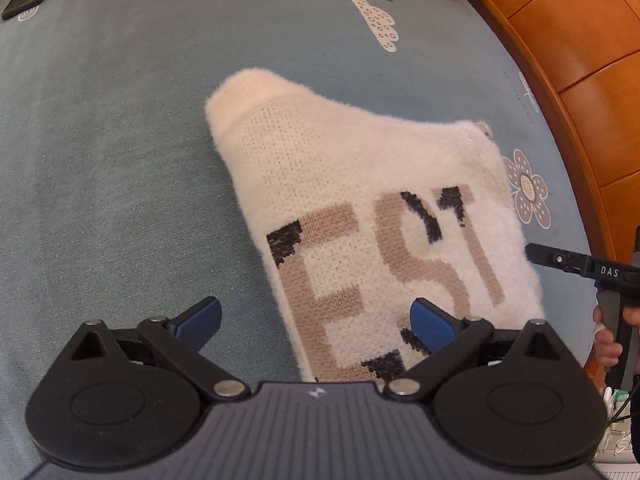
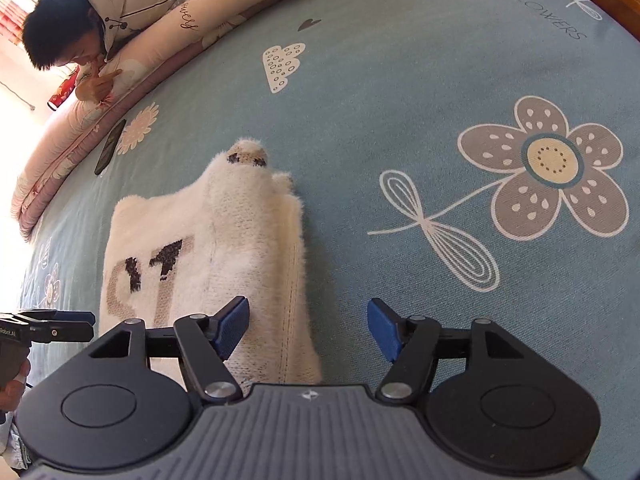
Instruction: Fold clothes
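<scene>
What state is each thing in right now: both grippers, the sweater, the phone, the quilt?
Left gripper: open, empty, straddling the sweater's left edge.
Right gripper: open, empty, over the sweater's right edge.
Cream knit sweater: partly folded, lying flat on the bedsheet, lettering up.
Phone: lying flat, screen dark.
Quilt: rolled along the bed's far edge.

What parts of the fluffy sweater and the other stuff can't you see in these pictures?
- Sweater, left wrist view: its near end hides under the left gripper, so the knitted word is cut off.
- Sweater, right wrist view: the folded flap covers part of the lettering; the right gripper hides the near hem.
- Phone, both views: too small and dark to read its screen.
- Bed sheet: what lies beyond its edges is cut off.
</scene>
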Demonstrator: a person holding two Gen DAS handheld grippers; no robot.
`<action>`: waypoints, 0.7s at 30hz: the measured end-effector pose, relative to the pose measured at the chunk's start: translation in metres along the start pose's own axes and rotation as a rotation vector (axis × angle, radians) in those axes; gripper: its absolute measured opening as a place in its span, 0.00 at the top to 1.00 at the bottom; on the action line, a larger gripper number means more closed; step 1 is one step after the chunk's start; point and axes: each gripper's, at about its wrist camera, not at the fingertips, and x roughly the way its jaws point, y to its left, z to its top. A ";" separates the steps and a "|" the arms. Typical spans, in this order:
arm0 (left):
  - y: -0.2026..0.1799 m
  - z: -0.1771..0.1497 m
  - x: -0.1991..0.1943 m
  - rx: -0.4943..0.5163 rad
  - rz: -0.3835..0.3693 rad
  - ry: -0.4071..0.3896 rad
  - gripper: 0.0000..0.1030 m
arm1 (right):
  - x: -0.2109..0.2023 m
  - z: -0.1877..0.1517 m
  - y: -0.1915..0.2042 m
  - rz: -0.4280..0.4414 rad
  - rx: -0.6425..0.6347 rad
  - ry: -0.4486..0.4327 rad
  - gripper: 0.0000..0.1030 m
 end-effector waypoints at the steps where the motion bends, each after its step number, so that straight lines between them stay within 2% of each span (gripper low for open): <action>1: 0.000 0.000 0.002 -0.002 -0.006 0.004 0.03 | 0.002 -0.001 -0.003 0.006 0.010 0.009 0.29; 6: -0.002 0.004 0.011 -0.025 -0.058 0.007 0.03 | 0.010 -0.003 -0.013 0.027 0.041 0.030 0.26; 9: -0.001 0.008 0.019 -0.041 -0.066 0.011 0.03 | 0.011 -0.003 -0.014 0.034 0.045 0.029 0.26; 17: 0.013 0.014 0.031 -0.146 -0.137 0.016 0.03 | 0.013 -0.001 -0.015 0.053 0.057 0.027 0.23; 21: 0.025 0.015 0.035 -0.218 -0.192 0.010 0.03 | 0.013 0.002 -0.018 0.109 0.084 0.012 0.21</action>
